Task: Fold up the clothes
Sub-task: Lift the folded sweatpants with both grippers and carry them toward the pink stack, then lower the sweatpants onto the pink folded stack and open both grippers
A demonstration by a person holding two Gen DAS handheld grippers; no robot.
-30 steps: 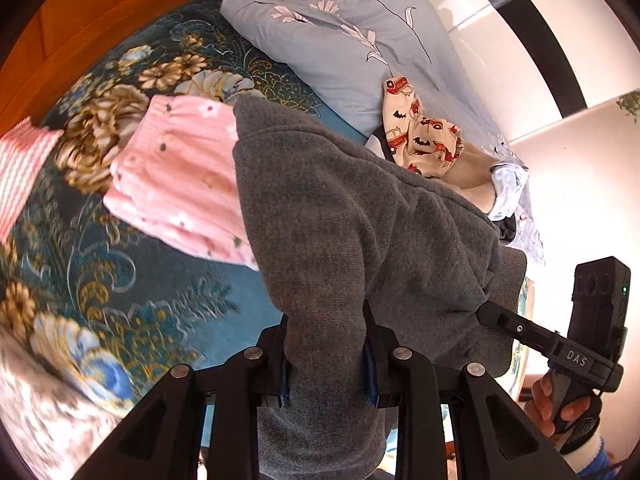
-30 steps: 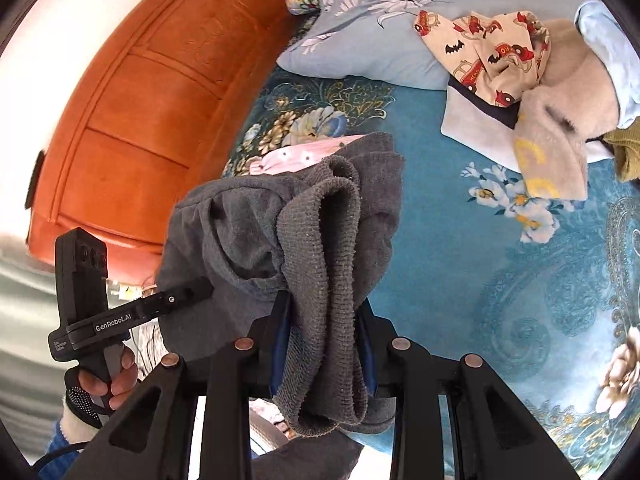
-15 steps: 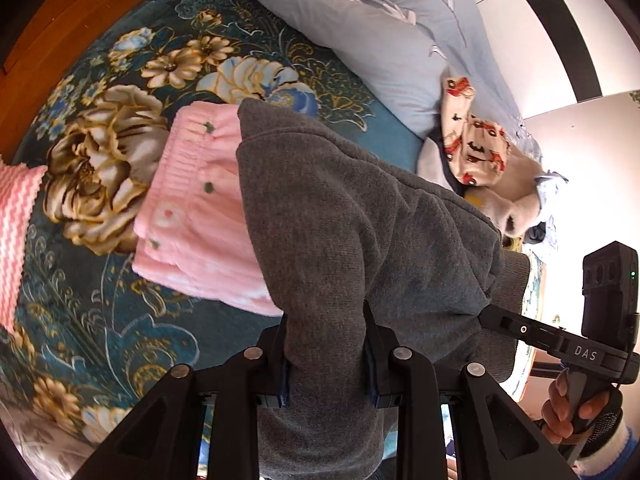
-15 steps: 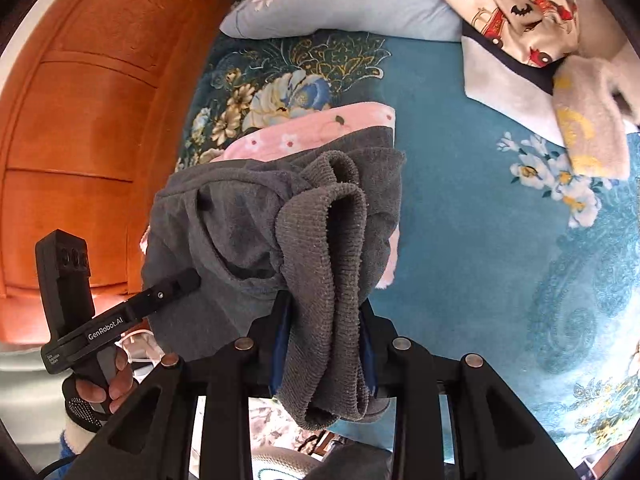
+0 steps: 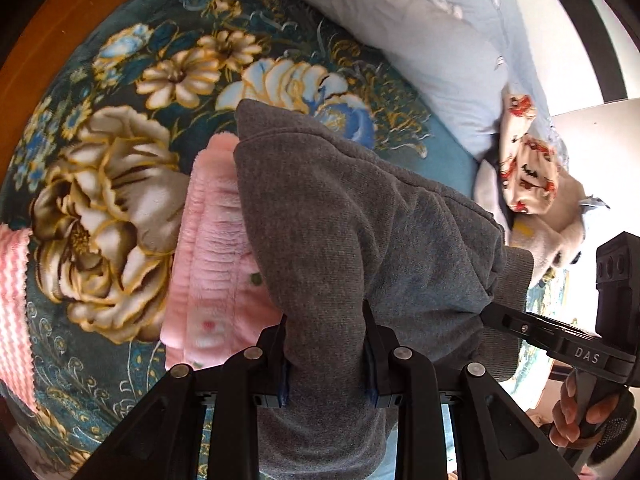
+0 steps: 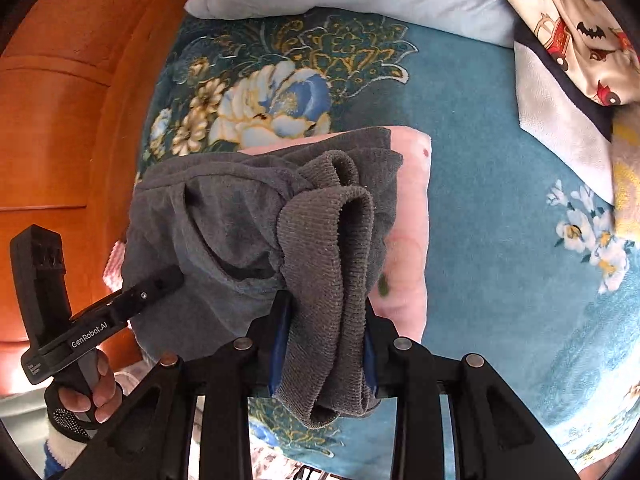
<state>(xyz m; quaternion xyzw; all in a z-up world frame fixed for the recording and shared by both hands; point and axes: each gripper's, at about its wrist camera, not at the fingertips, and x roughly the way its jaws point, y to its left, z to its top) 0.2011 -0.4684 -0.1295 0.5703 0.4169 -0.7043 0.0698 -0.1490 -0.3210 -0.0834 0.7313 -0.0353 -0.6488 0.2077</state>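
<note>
A folded grey knit sweater [image 5: 344, 220] hangs between both grippers, just above a folded pink fleece garment [image 5: 208, 248] on the blue floral bedspread [image 5: 120, 184]. My left gripper [image 5: 325, 344] is shut on one edge of the sweater. My right gripper [image 6: 325, 320] is shut on the bunched ribbed hem of the sweater [image 6: 328, 240]. The pink garment also shows under the sweater in the right wrist view [image 6: 408, 232]. Each gripper shows in the other's view, at the sweater's side.
A pale blue flowered pillow [image 5: 432, 40] lies at the back. A heap of unfolded clothes with a cartoon-print piece [image 6: 568, 32] sits to the right. A pink striped folded item [image 5: 12, 300] lies at the left. The wooden headboard [image 6: 60, 100] borders the bed.
Both grippers have carried the sweater forward and down over the pink garment. The bedspread and pink garment look much closer now. The grips have not changed.
</note>
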